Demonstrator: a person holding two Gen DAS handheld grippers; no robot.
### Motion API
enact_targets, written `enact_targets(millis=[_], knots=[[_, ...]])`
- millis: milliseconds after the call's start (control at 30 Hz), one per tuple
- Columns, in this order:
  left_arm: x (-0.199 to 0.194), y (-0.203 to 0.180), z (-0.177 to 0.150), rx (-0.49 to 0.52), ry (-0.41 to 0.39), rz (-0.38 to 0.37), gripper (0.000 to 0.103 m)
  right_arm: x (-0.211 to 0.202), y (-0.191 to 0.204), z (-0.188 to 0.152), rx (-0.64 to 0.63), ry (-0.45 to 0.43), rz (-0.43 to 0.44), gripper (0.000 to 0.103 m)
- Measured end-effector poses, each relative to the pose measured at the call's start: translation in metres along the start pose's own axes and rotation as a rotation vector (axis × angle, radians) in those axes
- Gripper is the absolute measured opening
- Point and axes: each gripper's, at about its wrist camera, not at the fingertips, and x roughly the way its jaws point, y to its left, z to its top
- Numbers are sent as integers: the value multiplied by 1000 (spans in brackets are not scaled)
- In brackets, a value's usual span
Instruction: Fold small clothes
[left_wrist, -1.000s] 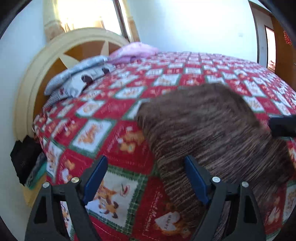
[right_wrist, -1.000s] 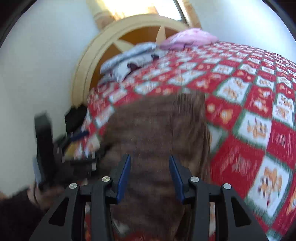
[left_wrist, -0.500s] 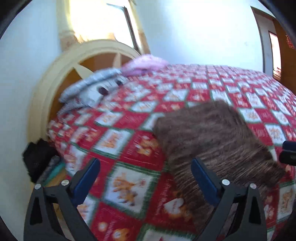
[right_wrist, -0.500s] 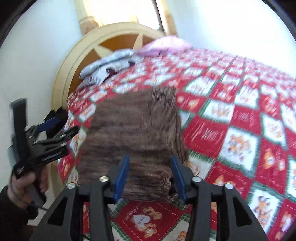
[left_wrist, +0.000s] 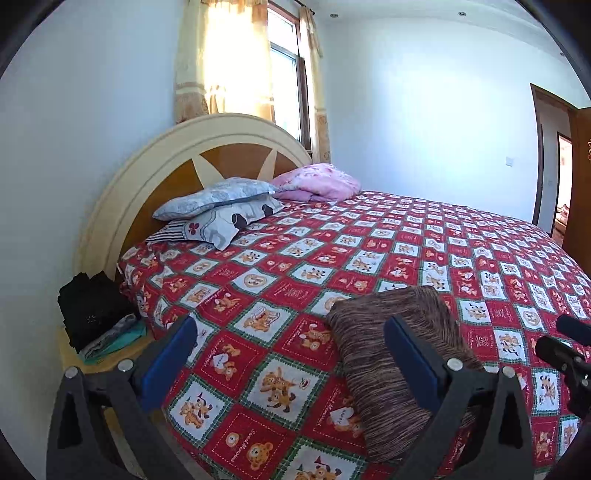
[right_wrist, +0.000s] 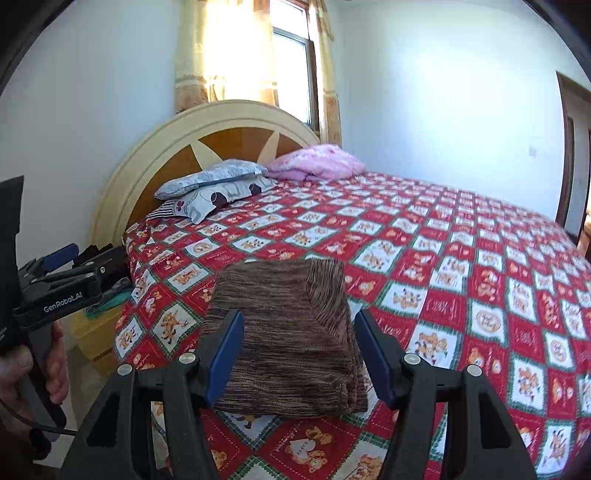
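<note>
Both claws pulled back, wide, empty; brown knit garment (right_wrist: 291, 332) folded rectangular on checked quilt (right_wrist: 461, 266).

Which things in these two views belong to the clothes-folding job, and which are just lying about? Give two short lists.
Part of the job:
brown striped garment, folded on the bedspread
left gripper, open
right gripper, open

Just lying about:
grey pillows
pink quilt
stack of dark clothes on the bedside stand
headboard

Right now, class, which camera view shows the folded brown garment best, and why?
The right wrist view: the folded brown garment lies centred between the open fingers, nearly whole. In the left wrist view it sits off-centre, partly hidden behind one finger.
</note>
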Motion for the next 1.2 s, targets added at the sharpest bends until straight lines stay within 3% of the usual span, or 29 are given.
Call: enact_targets(millis=[1200], knots=[[-4, -13, -6, 47, 13, -6, 103, -6, 2, -1, 26, -6, 18, 64]])
